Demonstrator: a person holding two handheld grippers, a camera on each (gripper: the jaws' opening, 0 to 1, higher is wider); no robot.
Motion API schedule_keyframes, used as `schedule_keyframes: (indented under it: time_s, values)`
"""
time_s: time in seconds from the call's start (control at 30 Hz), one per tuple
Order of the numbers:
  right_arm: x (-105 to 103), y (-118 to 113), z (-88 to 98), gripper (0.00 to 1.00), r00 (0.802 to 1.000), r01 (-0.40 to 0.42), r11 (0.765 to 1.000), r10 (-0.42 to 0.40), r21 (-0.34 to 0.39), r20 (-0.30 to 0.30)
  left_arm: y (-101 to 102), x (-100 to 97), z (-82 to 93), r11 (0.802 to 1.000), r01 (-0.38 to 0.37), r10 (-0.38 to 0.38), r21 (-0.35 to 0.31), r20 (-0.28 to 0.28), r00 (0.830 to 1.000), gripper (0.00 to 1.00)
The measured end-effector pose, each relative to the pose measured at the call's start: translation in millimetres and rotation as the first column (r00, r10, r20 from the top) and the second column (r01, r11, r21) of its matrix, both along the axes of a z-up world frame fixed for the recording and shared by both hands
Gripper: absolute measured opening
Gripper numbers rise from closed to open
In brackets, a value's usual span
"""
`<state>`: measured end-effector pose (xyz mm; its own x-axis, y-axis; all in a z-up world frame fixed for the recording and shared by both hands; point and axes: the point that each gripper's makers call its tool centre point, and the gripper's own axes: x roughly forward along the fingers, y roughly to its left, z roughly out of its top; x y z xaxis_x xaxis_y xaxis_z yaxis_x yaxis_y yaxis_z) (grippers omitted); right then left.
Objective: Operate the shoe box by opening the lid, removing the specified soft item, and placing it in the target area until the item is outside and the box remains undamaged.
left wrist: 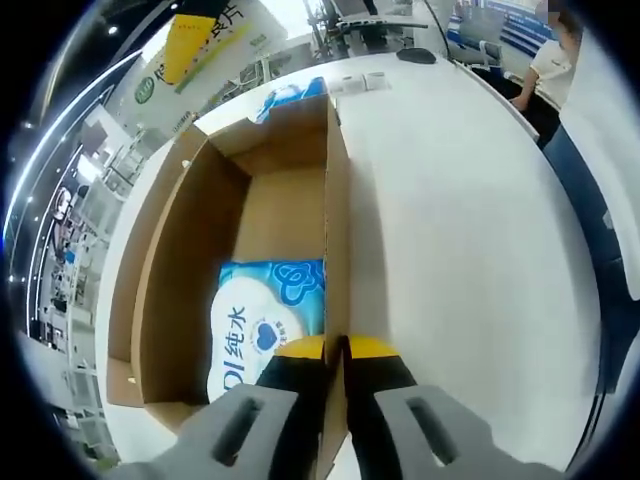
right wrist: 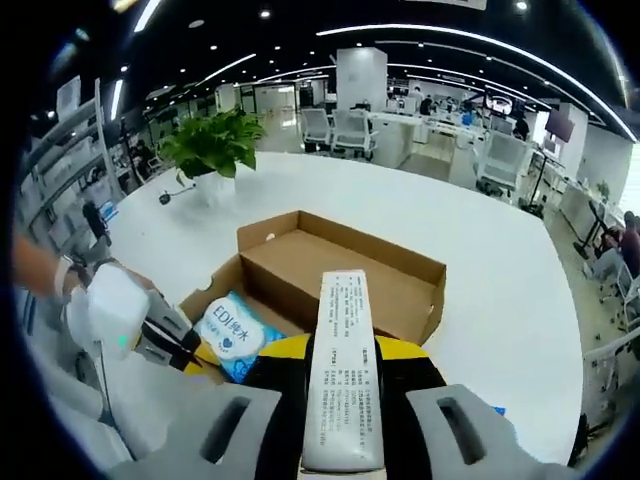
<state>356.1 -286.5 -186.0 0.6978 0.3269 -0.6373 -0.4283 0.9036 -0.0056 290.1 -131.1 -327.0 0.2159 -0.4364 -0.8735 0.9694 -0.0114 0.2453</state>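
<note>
White table [left wrist: 470, 250]: we're clamping the box [left wrist: 250, 215] wall with the left gripper [left wrist: 335, 352], right gripper [right wrist: 340, 345] grasping a pack [right wrist: 343, 370]; we're keeping both grips gentle.

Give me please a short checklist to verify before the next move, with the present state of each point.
1. Lid open: ok, the shoe box stands open.
2. Box steadied: ok, the left tool grips its side wall.
3. Item held: ok, the right tool is shut on the white pack.
4. Pack fully above the box rim: cannot tell.
5. Placing spot: ok, bare table beside the box.
6. Box undamaged: ok, no tear visible; the blue pack lies inside.
</note>
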Motion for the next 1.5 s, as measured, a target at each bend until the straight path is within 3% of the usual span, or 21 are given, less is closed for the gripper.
schedule_keyframes:
  time_s: [0.27, 0.37, 0.73, 1.03, 1.17, 1.5]
  values:
    - [-7.8, -28.4, 7.8, 0.21, 0.998, 0.054, 0.998, -0.054, 0.011, 0.023, 0.0, 0.6, -0.8, 1.000, -0.003, 0.003, 0.001, -0.004, 1.000, 0.05]
    - [-9.6, -38.0, 12.1, 0.21, 0.996, 0.079, 0.996, -0.081, 0.045, 0.038, 0.0, 0.5, -0.8, 1.000, -0.008, 0.008, 0.002, -0.006, 1.000, 0.05]
    - [-23.2, -84.3, 8.8, 0.21, 0.988, 0.145, 0.989, -0.147, 0.040, 0.047, 0.7, 0.5, -1.2, 1.000, -0.011, 0.011, 0.020, -0.010, 1.000, 0.04]
    - [-42.8, -141.4, 9.5, 0.21, 0.967, 0.244, 0.969, -0.246, 0.032, 0.061, 0.4, 0.6, -1.7, 1.000, -0.007, 0.007, 0.028, -0.011, 1.000, 0.04]
    - [-56.7, -173.3, -4.7, 0.21, 0.950, 0.307, 0.951, -0.308, 0.030, 0.041, 0.4, 0.7, -2.2, 1.000, -0.007, 0.008, 0.030, -0.013, 1.000, 0.04]
    - [-76.4, -219.9, -24.7, 0.21, 0.914, 0.405, 0.914, -0.406, 0.041, 0.021, 0.7, 0.5, -1.7, 0.999, -0.013, 0.013, 0.039, -0.018, 1.000, 0.04]
